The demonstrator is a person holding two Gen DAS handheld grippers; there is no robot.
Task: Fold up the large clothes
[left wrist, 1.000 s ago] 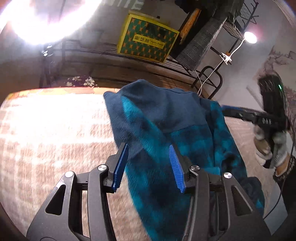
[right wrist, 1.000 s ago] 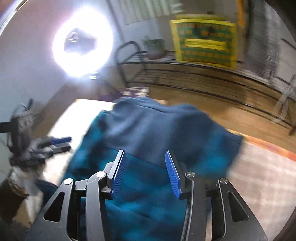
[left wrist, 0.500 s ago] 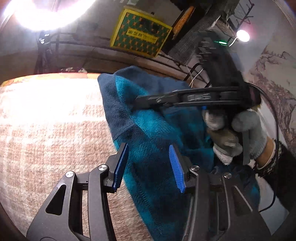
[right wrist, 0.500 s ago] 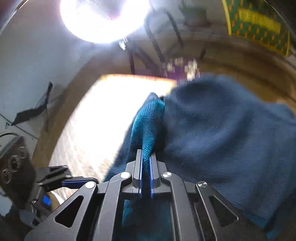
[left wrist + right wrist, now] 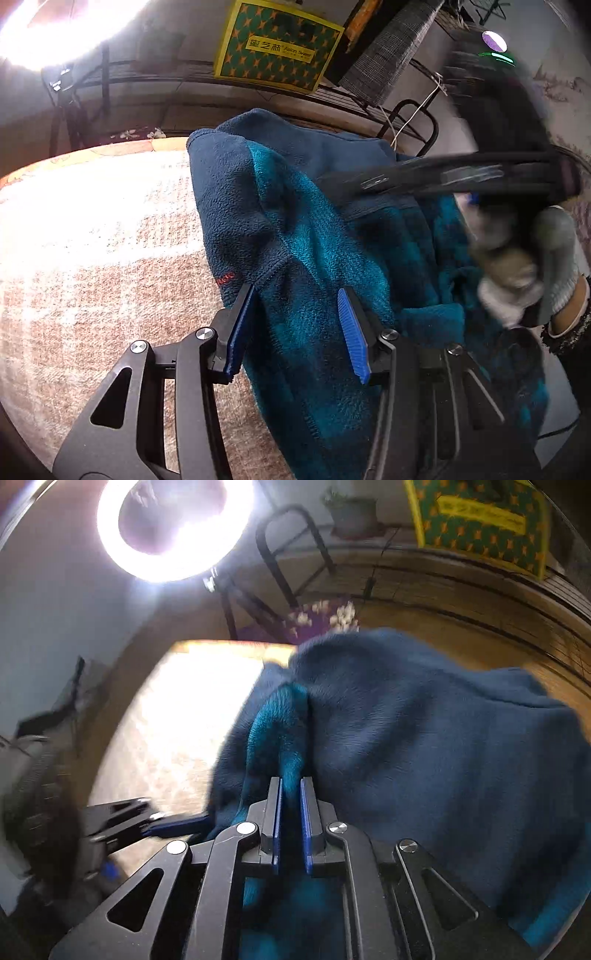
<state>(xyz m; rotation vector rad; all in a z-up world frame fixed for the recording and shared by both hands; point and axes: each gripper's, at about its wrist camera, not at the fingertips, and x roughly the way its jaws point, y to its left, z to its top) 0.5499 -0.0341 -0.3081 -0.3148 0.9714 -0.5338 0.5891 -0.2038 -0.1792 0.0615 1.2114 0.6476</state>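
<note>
A blue fleece garment (image 5: 314, 236), navy on its outer panels and checked in teal and dark blue on the rest, lies in a loose heap on a desk covered with a beige-and-brown woven cloth (image 5: 92, 258); the heap occupies the right half of the left wrist view, and its far part reaches the desk's far edge. The left claw (image 5: 297, 325) stands with its blue-padded fingers apart over the near left edge of the garment, fleece showing in the gap; whether the pads touch the fabric cannot be told. A small line of red stitched lettering (image 5: 226, 278) sits on the navy panel just beside the left finger. The right claw (image 5: 291, 823), seen from its own camera, is clamped on a raised teal fold of the garment (image 5: 424, 757), the two pads nearly together with the pinched fleece between them. Its jaws have just been closing on this fold. In the left wrist view the same tool appears as a blurred dark bar crossing the heap from the right (image 5: 424, 177), carried by a person's gloved hand (image 5: 528, 266). Behind the desk stand a black metal rack (image 5: 369, 107), bearing a yellow-and-green starred box (image 5: 277, 44), and a lit ring lamp (image 5: 173, 528) at the upper left. A potted plant (image 5: 351, 513) rests on the rack in the right wrist view.
</note>
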